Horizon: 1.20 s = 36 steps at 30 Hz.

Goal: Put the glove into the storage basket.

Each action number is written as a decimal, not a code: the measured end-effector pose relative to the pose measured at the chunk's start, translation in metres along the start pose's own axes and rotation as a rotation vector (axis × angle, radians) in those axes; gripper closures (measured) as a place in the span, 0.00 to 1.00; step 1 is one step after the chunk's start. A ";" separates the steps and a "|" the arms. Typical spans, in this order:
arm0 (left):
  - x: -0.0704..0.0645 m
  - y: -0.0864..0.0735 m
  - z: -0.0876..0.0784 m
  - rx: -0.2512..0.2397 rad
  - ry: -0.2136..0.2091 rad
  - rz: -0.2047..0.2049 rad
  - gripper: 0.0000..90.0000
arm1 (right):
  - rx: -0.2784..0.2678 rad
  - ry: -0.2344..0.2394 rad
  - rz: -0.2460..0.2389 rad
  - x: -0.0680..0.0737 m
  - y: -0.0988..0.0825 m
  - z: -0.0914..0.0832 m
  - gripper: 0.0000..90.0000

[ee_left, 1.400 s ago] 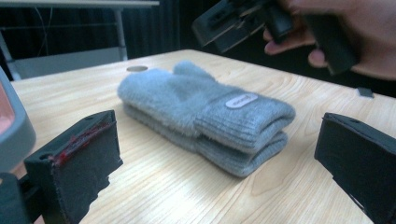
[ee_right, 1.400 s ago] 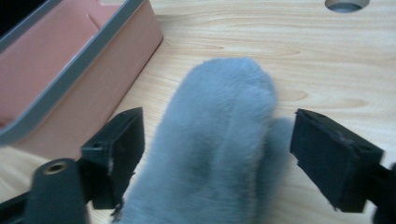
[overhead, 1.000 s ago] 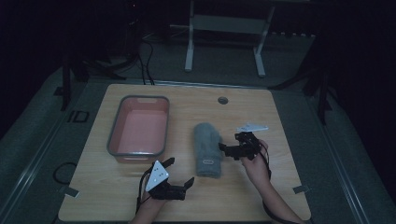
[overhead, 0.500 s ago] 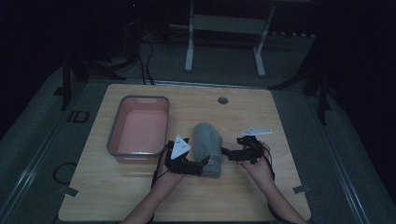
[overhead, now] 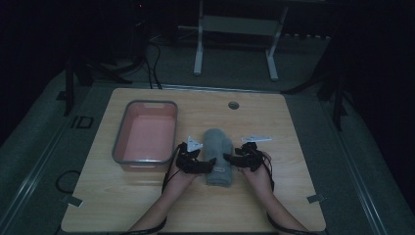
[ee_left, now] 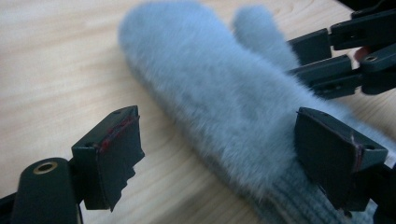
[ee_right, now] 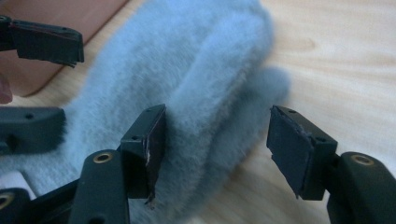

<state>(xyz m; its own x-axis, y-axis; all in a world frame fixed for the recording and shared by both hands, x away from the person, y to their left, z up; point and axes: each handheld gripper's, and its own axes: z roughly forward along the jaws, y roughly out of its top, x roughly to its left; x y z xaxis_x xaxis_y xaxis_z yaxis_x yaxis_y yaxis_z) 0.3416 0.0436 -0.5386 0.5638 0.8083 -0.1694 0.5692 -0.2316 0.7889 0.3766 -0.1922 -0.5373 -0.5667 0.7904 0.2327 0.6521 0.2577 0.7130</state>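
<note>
1. The grey furry mitten lies flat on the wooden table, cuff toward the person, just beside the pink tray but outside it.
2. The left gripper has come in at the mitten's cuff from the tray side. Its jaws have just been closing, yet they stand apart, with the mitten's edge between them and no pad pressing on it.
3. The right gripper sits at the opposite edge, near the thumb. Its jaws have also just been closing and are still apart, straddling the fur without clamping.
4. Risk: either pair of jaws may pinch only the long pile rather than the fabric beneath, so the mitten could slip free on a lift.
5. Risk: one jaw of each gripper looks close to the tabletop; closing lower could scrape the wood or push the mitten sideways toward the tray wall.
6. Risk: an uneven two-sided grasp would let the mitten sag or fold in the middle.
7. Writing: a small pale patch at the cuff may be a label, but it is too small to read. No brand is legible.
</note>
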 end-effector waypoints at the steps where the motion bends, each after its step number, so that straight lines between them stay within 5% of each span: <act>1: 0.001 -0.001 0.001 0.004 -0.004 0.000 0.18 | 0.005 0.003 0.013 -0.003 -0.002 0.000 0.42; 6: 0.007 -0.002 0.011 0.056 -0.061 -0.037 0.23 | 0.021 0.029 0.028 -0.004 -0.008 0.004 0.41; 12: 0.010 -0.001 0.020 0.084 -0.082 -0.046 0.23 | 0.043 0.058 0.030 -0.009 -0.011 0.008 0.35; 17: 0.013 -0.001 0.026 0.106 -0.129 -0.052 0.27 | 0.070 0.114 0.018 -0.013 -0.009 0.010 0.51; 26: 0.016 -0.002 0.035 0.118 -0.246 -0.120 0.57 | 0.076 0.175 0.020 -0.015 -0.011 0.012 0.71; 36: 0.012 -0.003 0.037 0.081 -0.294 -0.109 0.83 | 0.079 0.191 0.030 -0.016 -0.012 0.010 0.82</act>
<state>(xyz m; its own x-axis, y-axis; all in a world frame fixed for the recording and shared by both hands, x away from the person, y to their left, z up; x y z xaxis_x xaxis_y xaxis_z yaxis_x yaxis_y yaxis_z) 0.3689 0.0342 -0.5643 0.6390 0.6425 -0.4229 0.6748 -0.2042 0.7092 0.3836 -0.2024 -0.5563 -0.6263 0.6809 0.3796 0.7035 0.2839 0.6515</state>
